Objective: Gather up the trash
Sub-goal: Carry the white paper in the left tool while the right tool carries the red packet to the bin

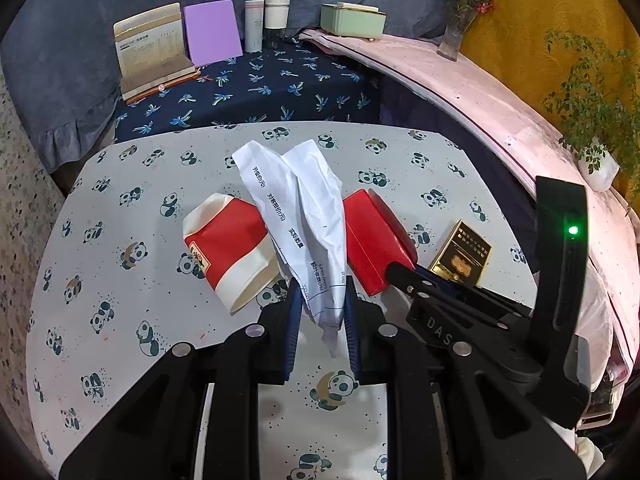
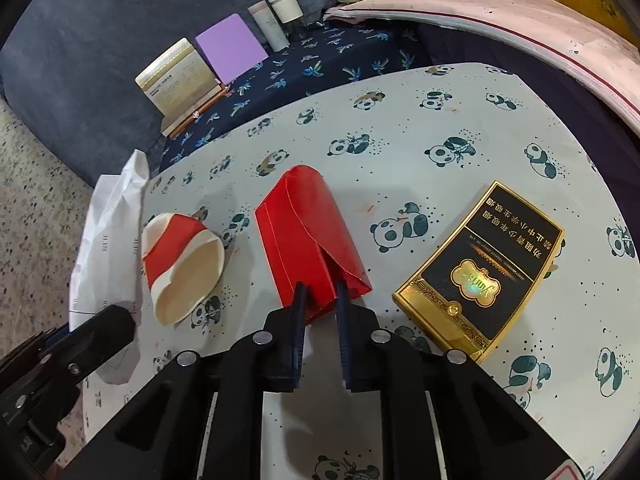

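My left gripper is shut on a crumpled white paper with printed text and holds it above the panda-print table. The paper also shows in the right wrist view at the left. My right gripper is shut on the near end of a flattened red paper box; it shows in the left view too. A crushed red-and-cream paper cup lies on its side left of the box. A black-and-gold cigarette pack lies flat to the right.
Behind the table a dark palm-print surface carries a booklet stand, a purple card, two tumblers and a green box. A pink ledge with a flower vase and plants runs along the right.
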The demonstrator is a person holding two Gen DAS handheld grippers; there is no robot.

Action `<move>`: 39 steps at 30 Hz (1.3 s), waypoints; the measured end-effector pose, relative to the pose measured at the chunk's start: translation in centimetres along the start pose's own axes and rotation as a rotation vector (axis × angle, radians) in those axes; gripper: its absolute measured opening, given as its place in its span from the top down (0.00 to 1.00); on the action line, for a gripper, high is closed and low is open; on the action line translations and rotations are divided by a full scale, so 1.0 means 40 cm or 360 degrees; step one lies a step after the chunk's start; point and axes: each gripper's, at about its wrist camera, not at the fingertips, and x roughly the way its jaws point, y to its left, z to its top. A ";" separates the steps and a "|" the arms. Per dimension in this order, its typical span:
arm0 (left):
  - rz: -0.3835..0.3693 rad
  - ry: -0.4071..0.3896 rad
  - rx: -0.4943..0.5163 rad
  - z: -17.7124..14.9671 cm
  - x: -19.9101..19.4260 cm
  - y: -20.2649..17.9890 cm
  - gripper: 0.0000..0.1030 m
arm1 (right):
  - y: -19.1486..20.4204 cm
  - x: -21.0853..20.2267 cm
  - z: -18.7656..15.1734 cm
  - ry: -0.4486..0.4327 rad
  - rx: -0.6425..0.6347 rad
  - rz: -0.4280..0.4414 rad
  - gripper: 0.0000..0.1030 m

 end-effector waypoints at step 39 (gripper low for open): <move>-0.0307 -0.0136 0.0585 -0.127 -0.206 -0.589 0.81 | -0.336 -0.662 -0.151 -0.0693 0.0298 -0.0237 0.98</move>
